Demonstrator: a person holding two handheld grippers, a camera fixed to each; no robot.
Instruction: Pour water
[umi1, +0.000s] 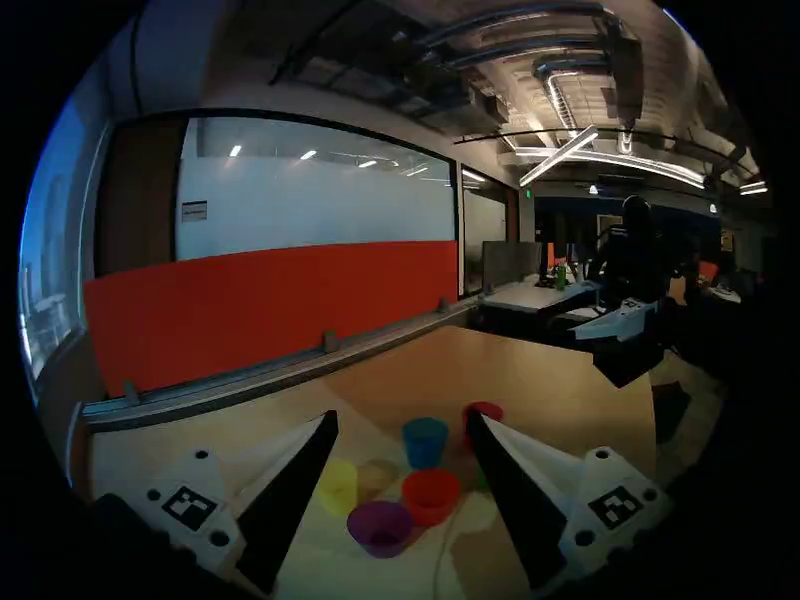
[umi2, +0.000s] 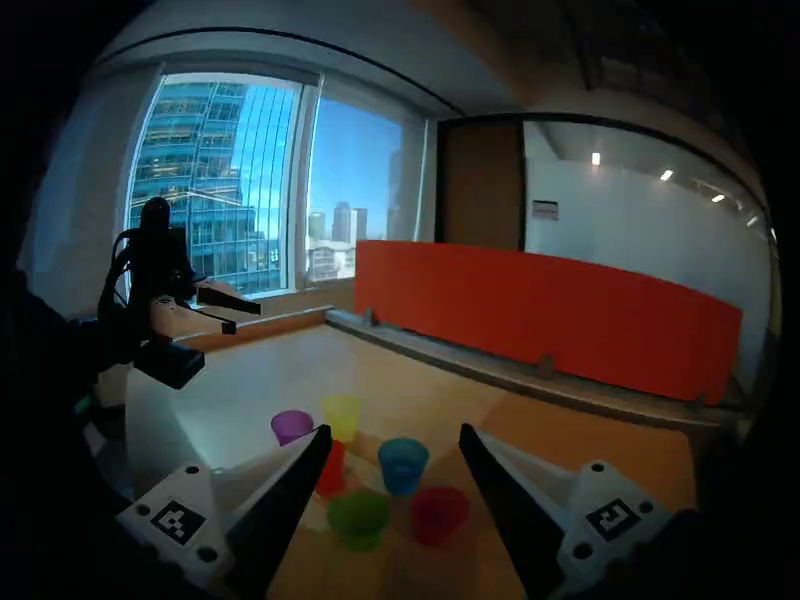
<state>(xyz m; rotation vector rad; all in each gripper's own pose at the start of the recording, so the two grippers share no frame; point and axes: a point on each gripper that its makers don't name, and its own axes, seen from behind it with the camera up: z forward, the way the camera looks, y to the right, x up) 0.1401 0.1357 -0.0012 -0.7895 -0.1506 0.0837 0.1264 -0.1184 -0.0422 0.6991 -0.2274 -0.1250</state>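
L gripper (umi1: 398, 418): jaws wide apart, nothing btwn them, pointing down at a cluster of cups on a tan table (umi1: 560, 380). In the left gripper view the blue cup (umi1: 425, 442) stands in the gap just past the fingertips. The orange cup (umi1: 430, 495) is closer to the cam and the purple cup (umi1: 380, 527) closest. The yellow cup (umi1: 338, 485) is beside the finger at picture left, w/ a pale see-thru cup (umi1: 378, 473) btwn it and the orange one. The red cup (umi1: 485, 410) is partly behind the other fingertip. R gripper (umi2: 392, 431): jaws also apart, empty, facing the same cluster from the opposite side. In the right gripper view the blue cup (umi2: 403, 465) again sits in the gap. The green cup (umi2: 359, 517) and red cup (umi2: 438, 513) are nearer the cam, the purple cup (umi2: 291, 426) and yellow cup (umi2: 341, 415) farther back, and the orange cup (umi2: 332, 465) half behind the finger at picture left. All cups are upright and packed close; can't tell which touch, nor if any holds water. Each gripper also shows far off in the other's view, raised over the table edge: L gripper (umi2: 215, 305) at left w/ fingers apart, R gripper (umi1: 620, 325) at right, side-on. An orange partition (umi1: 270, 300) runs along the table's far side. A window (umi2: 230, 180) shows towers.
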